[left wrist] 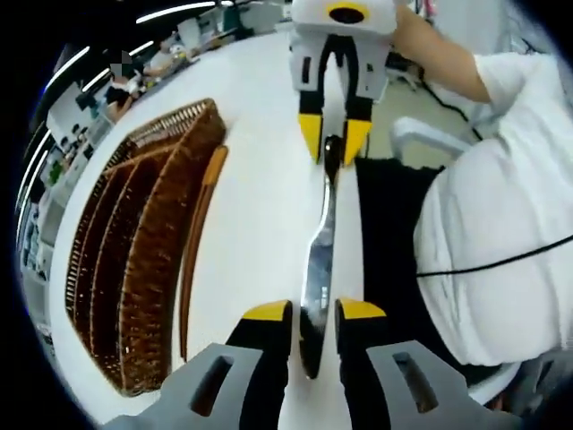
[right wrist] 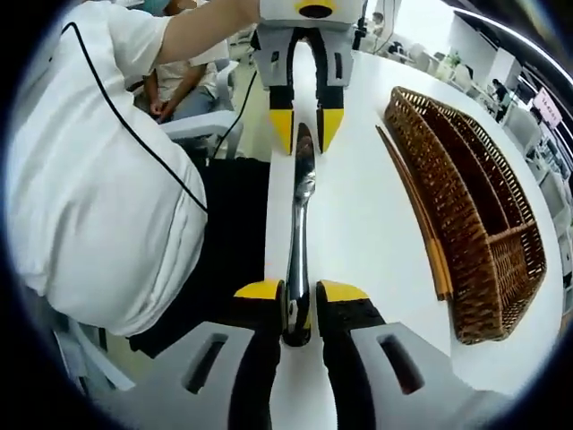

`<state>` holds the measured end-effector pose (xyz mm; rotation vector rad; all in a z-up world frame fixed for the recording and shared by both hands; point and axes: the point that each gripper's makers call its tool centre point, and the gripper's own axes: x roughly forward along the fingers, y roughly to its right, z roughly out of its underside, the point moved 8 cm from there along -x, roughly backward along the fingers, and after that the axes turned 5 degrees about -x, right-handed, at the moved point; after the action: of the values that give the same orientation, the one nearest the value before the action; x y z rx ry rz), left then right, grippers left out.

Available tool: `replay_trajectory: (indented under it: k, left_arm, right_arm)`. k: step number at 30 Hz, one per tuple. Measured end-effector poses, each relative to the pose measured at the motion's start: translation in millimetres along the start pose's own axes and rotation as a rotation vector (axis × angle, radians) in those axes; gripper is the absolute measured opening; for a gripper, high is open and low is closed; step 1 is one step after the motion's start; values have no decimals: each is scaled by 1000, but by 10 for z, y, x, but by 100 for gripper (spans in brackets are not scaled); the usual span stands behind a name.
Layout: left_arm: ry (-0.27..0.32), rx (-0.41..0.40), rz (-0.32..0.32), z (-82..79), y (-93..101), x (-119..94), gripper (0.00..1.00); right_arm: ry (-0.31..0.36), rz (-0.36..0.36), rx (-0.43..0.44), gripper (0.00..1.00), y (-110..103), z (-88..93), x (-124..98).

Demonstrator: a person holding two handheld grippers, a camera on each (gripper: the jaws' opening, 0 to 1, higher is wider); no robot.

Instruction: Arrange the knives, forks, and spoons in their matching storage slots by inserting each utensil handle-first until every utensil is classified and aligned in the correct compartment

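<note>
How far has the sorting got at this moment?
Nothing looks done: the wicker tray's visible slots look empty. In hand: one metal utensil, apparently a knife, held between the left gripper and right gripper, one at each end. Left: slotting it, plus the wooden utensil lying beside the tray.

- My right gripper [right wrist: 296,291]: yellow-tipped jaws closed on one end of a metal knife [right wrist: 300,233].
- Knife runs straight out from my fingers to the left gripper [right wrist: 304,121], whose jaws pinch its far end.
- Wicker tray [right wrist: 501,260] well right of fingers, on the white table [right wrist: 367,206].
- Wooden utensil [right wrist: 416,215] between knife and tray, along the tray's near wall.
</note>
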<state>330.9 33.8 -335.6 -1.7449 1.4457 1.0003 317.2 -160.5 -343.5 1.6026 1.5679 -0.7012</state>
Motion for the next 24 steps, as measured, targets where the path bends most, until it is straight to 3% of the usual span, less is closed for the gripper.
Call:
replay_trajectory:
  k: [12,24]
  left_arm:
    - [-10,-55,45,4,-10,18,12]
    - [21,-43,2,30,42,4,11]
  right_arm:
    - [7,-20,19,12,34,-12,12]
    - [-11,-26,23,11,59,-42,25]
